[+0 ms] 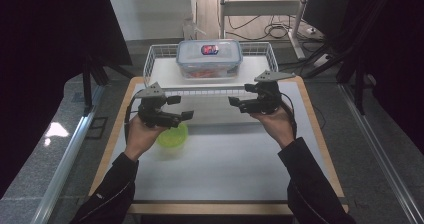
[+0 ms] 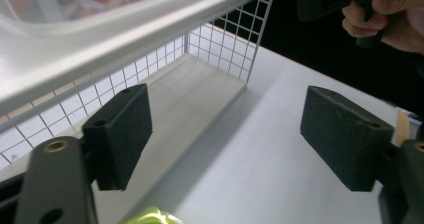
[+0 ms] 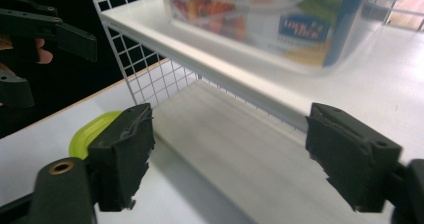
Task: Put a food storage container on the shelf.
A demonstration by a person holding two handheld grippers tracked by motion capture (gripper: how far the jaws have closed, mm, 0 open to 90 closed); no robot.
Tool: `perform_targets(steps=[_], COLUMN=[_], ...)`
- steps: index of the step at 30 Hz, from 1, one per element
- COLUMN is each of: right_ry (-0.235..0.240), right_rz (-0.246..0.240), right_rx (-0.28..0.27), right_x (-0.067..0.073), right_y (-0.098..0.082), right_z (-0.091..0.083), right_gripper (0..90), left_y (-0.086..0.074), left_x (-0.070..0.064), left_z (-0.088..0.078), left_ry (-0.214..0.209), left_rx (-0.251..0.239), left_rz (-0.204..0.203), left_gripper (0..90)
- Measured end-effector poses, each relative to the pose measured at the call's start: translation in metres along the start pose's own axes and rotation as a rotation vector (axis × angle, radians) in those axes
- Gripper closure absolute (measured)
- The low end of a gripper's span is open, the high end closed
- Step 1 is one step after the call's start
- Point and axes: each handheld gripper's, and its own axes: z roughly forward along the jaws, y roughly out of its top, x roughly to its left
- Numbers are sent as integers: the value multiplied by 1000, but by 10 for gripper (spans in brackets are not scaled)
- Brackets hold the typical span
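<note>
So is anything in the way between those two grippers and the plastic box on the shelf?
Nothing visible. The left gripper and right gripper are open and empty, facing the box on the wire shelf. The green bowl sits below, aside.

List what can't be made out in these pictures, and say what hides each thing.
- Green bowl: high view, near side hidden by the left gripper and hand; cut off by the bottom edge in the left gripper view.
- Contents of the clear lidded container: too small in the high view, blurred and cut by the top edge in both gripper views.
- Label text: blurred in the right gripper view.
- Lower shelf of the white wire rack: covered by its top shelf in the high view.
</note>
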Motion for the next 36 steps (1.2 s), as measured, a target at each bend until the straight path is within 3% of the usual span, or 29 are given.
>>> perform_targets(steps=[13, 20, 28, 32, 36], right_ry=[35, 42, 49, 48, 50], right_rz=[-47, -36, 8, 13, 1], right_rx=[56, 72, 46, 30, 54], right_x=[16, 16, 16, 20, 26], right_y=[-34, -54, -79, -88, -100], right_z=[-7, -8, -15, -18, -18], right_gripper=[24, 0, 0, 0, 0], left_y=[-35, -59, -77, -90, -101], left_x=[-23, -24, -28, -29, -28], left_z=[-1, 6, -5, -11, -16], left_ry=[84, 85, 91, 116, 143], left_rx=[31, 48, 18, 22, 40], left_rz=[69, 50, 26, 39, 25], left_gripper=[59, 29, 23, 25, 34])
